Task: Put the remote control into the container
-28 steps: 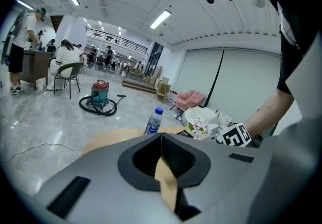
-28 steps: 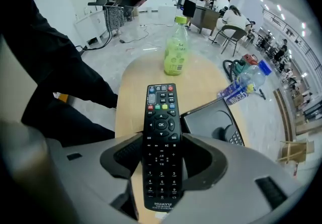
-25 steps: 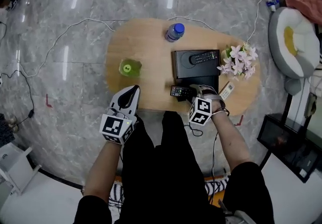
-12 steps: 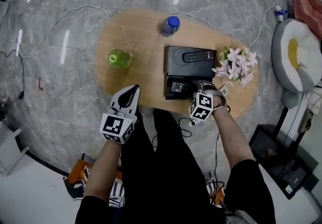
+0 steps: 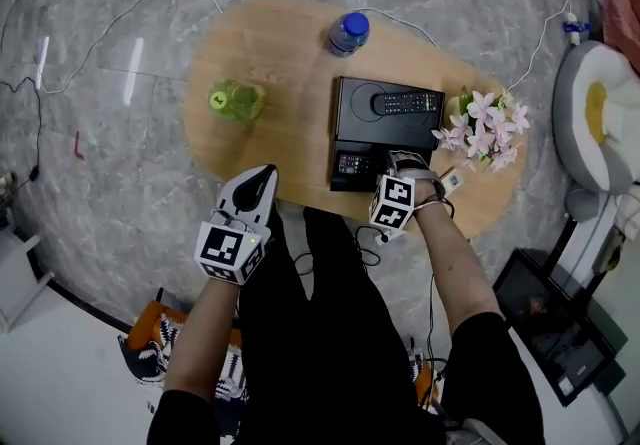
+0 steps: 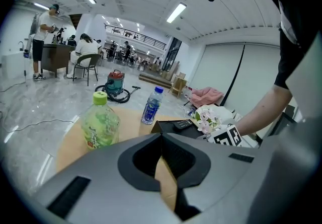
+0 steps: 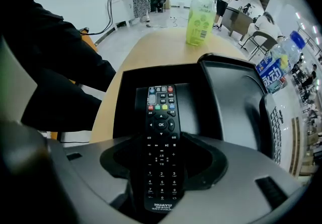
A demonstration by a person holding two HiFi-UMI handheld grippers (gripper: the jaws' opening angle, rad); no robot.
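Right claw (image 7: pixel 162 150) is pinching the remote control (image 7: pixel 160 117) by its bottom end, tip aimed into the near compartment of the black container (image 7: pixel 126 104). Left claw (image 6: pixel 162 140) is pressed together and empty, left of the container at the desk (image 5: pixel 290 133) edge. Second remote (image 5: pixel 408 102) lies in the container's far section, green bottle (image 5: pixel 232 100) off to its left, and water bottle (image 5: pixel 347 33) just beyond it.

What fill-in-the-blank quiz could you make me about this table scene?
The right gripper is shut on a black ____.
The left gripper's jaws are ____, with nothing between them.
The clear water bottle has a ____ cap.
Missing words: remote control; shut; blue.
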